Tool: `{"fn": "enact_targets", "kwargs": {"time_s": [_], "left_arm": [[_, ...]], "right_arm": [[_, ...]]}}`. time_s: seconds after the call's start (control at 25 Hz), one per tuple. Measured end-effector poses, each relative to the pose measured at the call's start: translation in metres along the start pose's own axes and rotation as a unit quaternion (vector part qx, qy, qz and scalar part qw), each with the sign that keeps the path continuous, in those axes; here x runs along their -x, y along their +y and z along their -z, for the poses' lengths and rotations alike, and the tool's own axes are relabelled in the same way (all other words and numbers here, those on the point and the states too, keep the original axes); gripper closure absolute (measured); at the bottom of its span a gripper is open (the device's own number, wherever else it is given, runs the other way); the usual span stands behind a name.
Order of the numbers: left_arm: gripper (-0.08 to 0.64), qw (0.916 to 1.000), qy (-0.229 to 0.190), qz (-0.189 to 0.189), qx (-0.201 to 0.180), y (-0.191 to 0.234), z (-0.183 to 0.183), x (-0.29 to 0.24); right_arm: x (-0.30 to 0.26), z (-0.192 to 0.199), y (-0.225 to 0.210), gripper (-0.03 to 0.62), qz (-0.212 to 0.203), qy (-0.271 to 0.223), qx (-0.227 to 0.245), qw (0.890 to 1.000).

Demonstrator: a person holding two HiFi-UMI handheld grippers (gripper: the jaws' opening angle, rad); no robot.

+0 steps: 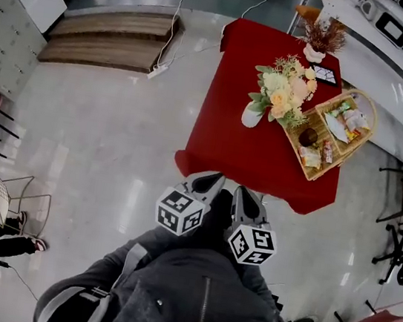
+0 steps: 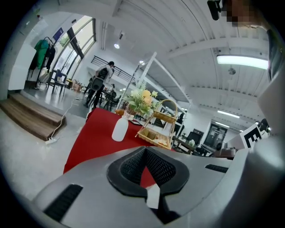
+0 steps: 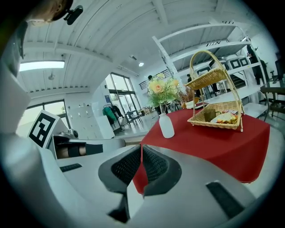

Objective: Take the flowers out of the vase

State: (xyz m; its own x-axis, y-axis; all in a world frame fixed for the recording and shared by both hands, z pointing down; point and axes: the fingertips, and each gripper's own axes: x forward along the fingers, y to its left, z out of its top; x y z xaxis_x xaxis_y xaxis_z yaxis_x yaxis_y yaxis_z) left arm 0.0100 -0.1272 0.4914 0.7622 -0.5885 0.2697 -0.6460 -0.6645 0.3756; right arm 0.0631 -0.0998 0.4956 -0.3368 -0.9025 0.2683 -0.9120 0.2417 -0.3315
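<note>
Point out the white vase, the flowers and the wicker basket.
white vase (image 1: 252, 116), head view, rounded body.
flowers (image 1: 281, 93), head view, pale blooms in the middle.
wicker basket (image 3: 216, 123), right gripper view, front wall of lower tier.

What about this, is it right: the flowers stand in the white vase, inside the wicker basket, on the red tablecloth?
Not quite. The white vase holding the flowers stands on the red tablecloth beside the wicker basket, not inside it. The head view shows this. The rest of the statement is right.
</note>
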Motion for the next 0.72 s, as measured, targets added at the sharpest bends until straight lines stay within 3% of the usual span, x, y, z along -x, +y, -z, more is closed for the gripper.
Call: {"fn": "enact_targets", "kwargs": {"time_s": [0.72], "left_arm": [[0.552, 0.9998, 0.017, 0.009, 0.006, 0.021, -0.011, -0.045]], "right_arm": [[-0.034, -0.023, -0.034, 0.578, 0.032, -0.012, 0.004, 0.999]]}}
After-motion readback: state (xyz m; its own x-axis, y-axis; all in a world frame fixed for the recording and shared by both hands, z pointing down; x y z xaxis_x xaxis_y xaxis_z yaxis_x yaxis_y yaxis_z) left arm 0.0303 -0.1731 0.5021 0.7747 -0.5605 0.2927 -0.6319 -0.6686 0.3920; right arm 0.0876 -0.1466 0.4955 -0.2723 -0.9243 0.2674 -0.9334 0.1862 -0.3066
